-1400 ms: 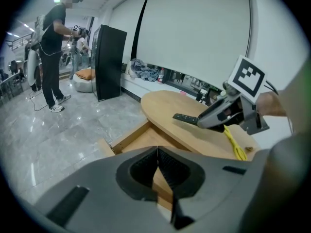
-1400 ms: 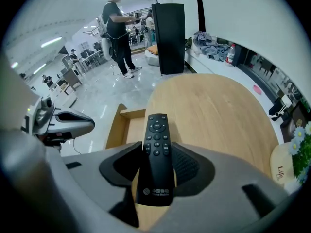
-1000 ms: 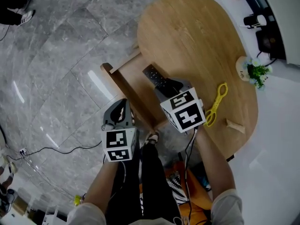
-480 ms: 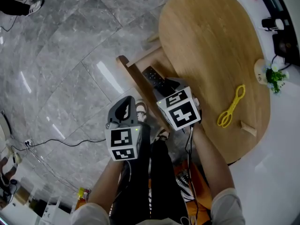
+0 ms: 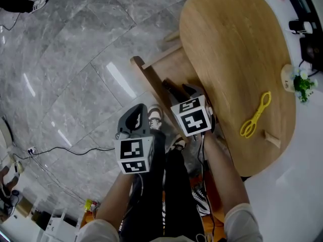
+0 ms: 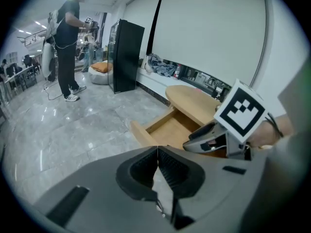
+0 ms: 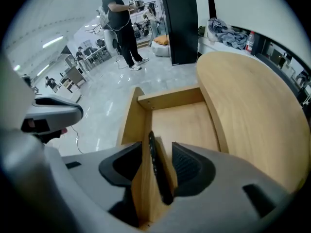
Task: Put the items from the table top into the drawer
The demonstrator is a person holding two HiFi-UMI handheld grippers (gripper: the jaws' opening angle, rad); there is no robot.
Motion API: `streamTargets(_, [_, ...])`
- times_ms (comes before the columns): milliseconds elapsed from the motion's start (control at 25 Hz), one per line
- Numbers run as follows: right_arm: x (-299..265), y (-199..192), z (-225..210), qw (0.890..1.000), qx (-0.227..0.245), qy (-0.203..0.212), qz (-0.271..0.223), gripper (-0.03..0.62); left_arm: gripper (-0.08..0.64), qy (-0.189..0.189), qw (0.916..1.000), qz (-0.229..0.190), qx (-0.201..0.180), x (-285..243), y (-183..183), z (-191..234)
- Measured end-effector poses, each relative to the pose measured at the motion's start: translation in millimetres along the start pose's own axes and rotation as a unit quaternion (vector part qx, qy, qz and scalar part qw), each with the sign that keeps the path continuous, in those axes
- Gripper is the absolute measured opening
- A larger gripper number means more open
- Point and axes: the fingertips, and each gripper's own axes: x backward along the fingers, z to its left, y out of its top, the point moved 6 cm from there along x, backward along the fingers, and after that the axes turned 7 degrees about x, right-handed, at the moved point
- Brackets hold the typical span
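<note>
My right gripper is shut on a black remote control and hangs over the open wooden drawer. In the right gripper view the remote stands on edge, slanted between the jaws, just above the drawer's near wall. My left gripper is shut and empty, off to the left over the floor; its pads meet. Yellow scissors and a small wooden block lie on the oval table.
A small potted plant stands at the table's right edge. My legs and feet are below the drawer. A cable runs over the grey tiled floor. A person and a black cabinet stand farther off.
My right gripper has sunk toward the drawer with the remote in it. The left gripper has drifted a little lower and nearer the drawer.
</note>
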Motion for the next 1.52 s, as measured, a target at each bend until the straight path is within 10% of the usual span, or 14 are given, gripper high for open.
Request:
streamTargets(920, [114.9, -59.7, -20.4, 0.994, -0.085, -0.025, -0.061, 0.175, 0.008, -0.036, 0.9983, -0.002, -0.047, 10.1, 7.1, -66.9])
streamTargets(1520, [218.8, -182.2, -108.5, 0.945, -0.277, -0.153, -0.08, 0.181, 0.009, -0.114, 0.985, 0.018, -0.128, 0.4, 16.0, -175.3])
